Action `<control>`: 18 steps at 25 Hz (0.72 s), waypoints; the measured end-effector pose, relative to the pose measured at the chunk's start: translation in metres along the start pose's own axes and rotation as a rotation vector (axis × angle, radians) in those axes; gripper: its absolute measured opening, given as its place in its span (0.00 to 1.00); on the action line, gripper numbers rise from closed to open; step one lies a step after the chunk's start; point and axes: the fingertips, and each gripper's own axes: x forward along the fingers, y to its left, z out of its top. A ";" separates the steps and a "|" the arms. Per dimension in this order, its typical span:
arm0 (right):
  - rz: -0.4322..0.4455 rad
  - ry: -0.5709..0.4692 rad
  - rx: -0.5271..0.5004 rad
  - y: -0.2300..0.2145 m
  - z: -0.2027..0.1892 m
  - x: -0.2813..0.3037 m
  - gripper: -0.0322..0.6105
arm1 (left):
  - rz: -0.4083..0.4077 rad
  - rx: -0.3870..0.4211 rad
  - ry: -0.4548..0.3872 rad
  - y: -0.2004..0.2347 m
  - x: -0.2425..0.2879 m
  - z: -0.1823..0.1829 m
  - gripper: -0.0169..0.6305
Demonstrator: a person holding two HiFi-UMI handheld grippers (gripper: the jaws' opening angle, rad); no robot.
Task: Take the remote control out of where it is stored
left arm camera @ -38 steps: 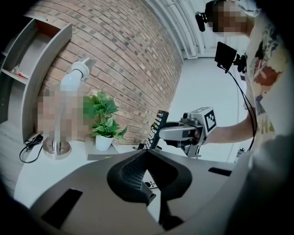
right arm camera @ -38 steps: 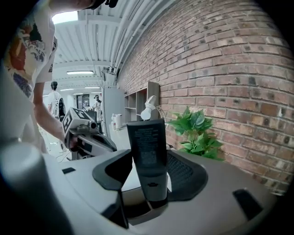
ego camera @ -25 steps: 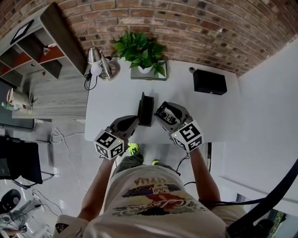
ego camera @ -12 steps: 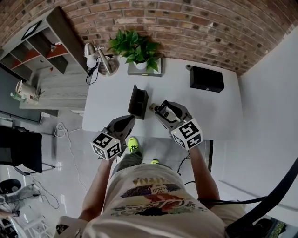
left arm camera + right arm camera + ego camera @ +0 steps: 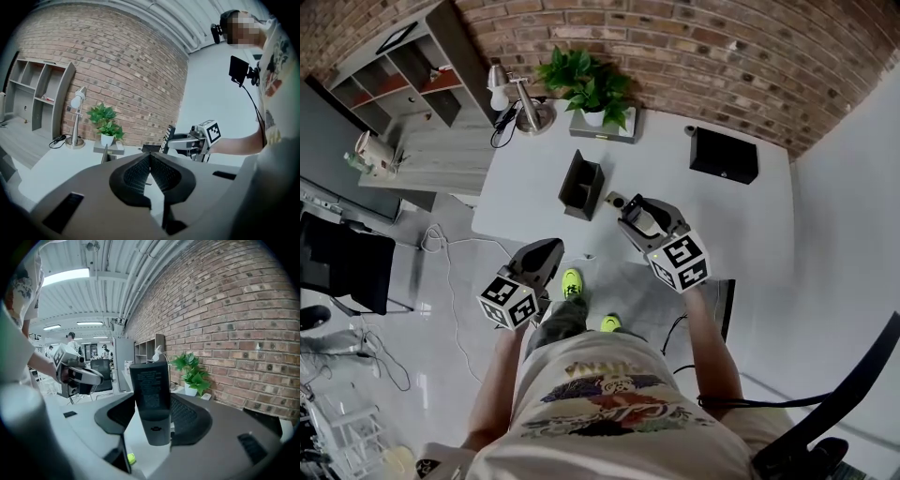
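Note:
A black remote control (image 5: 151, 392) stands upright between the jaws of my right gripper (image 5: 152, 404), which is shut on it above the front of the white table (image 5: 712, 211). In the left gripper view the same remote (image 5: 167, 139) shows clear of the table. The black holder (image 5: 581, 185) it was stored in stands on the table to the left of the right gripper (image 5: 630, 208). My left gripper (image 5: 549, 251) hangs off the table's front edge over the floor. Its jaws (image 5: 150, 157) are shut with nothing between them.
At the back of the table stand a potted plant (image 5: 592, 89), a desk lamp (image 5: 520, 98) and a black box (image 5: 724, 155). A grey shelf unit (image 5: 422, 89) is at the far left. Brick wall runs behind the table.
My left gripper has drawn back from the holder and off the table's front edge. The right gripper still grips the remote, now a little farther from the holder.

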 end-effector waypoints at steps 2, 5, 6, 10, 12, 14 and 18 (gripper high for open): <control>0.006 0.005 -0.005 0.004 -0.003 -0.006 0.42 | 0.009 -0.002 -0.001 -0.008 -0.007 -0.004 0.03; 0.008 0.014 -0.034 0.010 -0.005 -0.010 0.42 | 0.019 -0.010 -0.013 -0.012 -0.014 -0.005 0.03; 0.006 0.018 -0.047 0.011 -0.005 -0.011 0.42 | 0.023 -0.011 -0.018 -0.014 -0.016 -0.004 0.03; -0.008 0.033 -0.047 0.010 -0.009 -0.012 0.42 | 0.031 -0.007 -0.038 -0.014 -0.022 0.002 0.03; -0.022 0.032 -0.037 0.008 -0.008 -0.011 0.42 | 0.034 -0.007 -0.043 -0.011 -0.026 0.002 0.03; -0.036 0.031 -0.037 0.008 -0.006 -0.011 0.41 | 0.035 -0.009 -0.044 -0.008 -0.030 0.002 0.03; -0.052 0.036 -0.038 0.018 -0.004 -0.011 0.42 | 0.022 -0.016 -0.047 -0.008 -0.038 0.001 0.03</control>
